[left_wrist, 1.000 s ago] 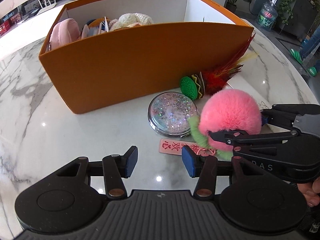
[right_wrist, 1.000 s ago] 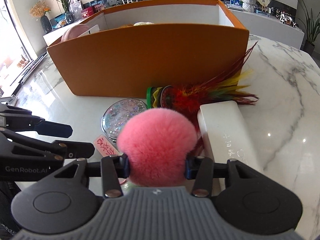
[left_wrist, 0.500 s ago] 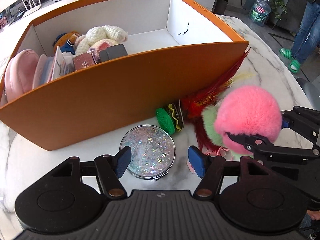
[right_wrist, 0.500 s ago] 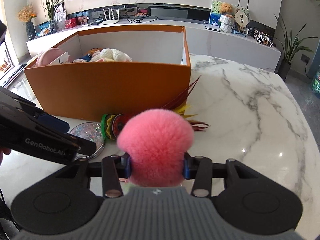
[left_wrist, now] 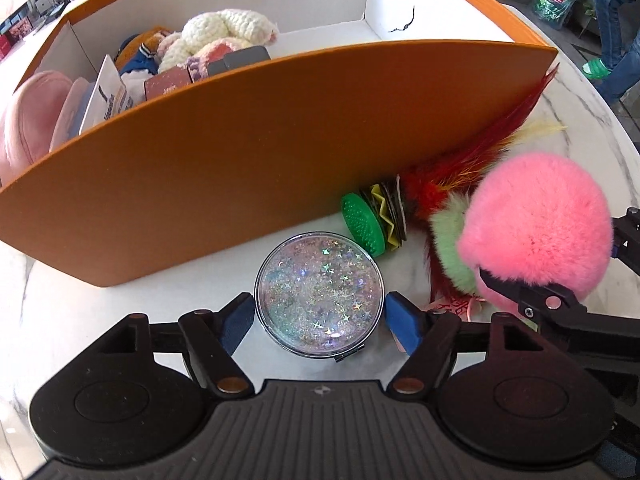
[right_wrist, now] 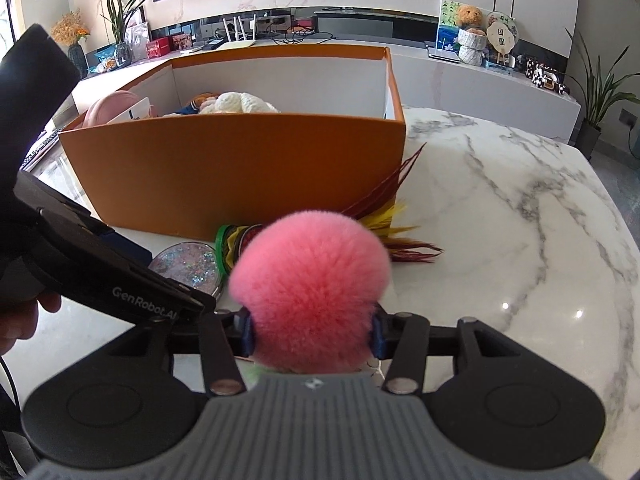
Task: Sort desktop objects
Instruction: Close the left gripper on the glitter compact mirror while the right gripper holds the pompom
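From the left wrist view, the left gripper [left_wrist: 320, 318] is seen with its jaws opening, the glitter disc [left_wrist: 319, 296] between its fingers on the marble table [left_wrist: 52, 304], untouched. Behind it, the orange box [left_wrist: 256, 140] hides most of its contents. A feather toy [left_wrist: 420, 196] is partly covered by the pink pompom [left_wrist: 536, 224].

From the right wrist view, the right gripper [right_wrist: 312, 334] is clamped on the pompom, jaws easing apart; the disc is half hidden.
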